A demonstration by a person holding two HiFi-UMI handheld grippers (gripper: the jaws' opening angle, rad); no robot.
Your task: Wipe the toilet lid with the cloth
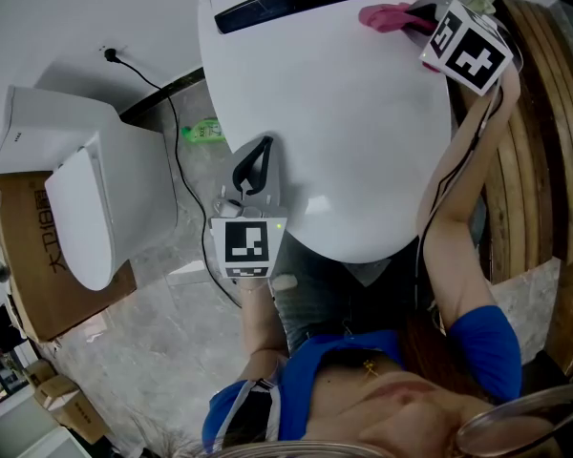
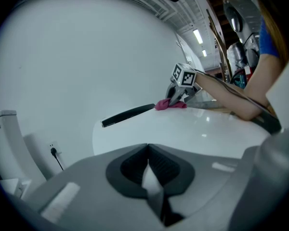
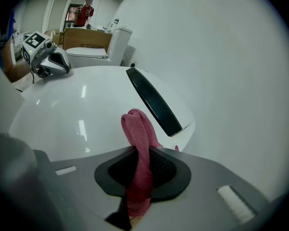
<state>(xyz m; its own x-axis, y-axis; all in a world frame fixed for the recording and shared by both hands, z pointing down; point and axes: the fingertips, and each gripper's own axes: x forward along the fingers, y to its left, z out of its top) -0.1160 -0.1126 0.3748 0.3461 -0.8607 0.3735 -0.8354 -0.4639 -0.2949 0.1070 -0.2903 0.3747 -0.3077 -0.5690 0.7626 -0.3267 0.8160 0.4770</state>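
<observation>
A: Quick one, where's the cloth?

B: Upper right of the head view. Right gripper point(image 1: 418, 17) has its jaws clamped on the pink cloth point(image 3: 138, 143). The cloth is bunched up, and its free end lies on the toilet lid point(image 1: 344, 113) at the back corner, just beside the black strip point(image 1: 301, 1).

A: And the left?

B: Left gripper point(image 1: 255, 163) is centre-left, jaws pressed together with nothing between them. It's over the lid's left edge, and we can't tell if it's touching.

A: So how do we wipe well from here?

B: We judge most of the lid isn't wiped yet. We'd press the cloth flat, then drag it from upper right toward lower centre in overlapping passes. We'd grip firmly so the cloth doesn't slip out, and lead with fabric so the hard jaw tips don't scrape the glossy surface.
</observation>
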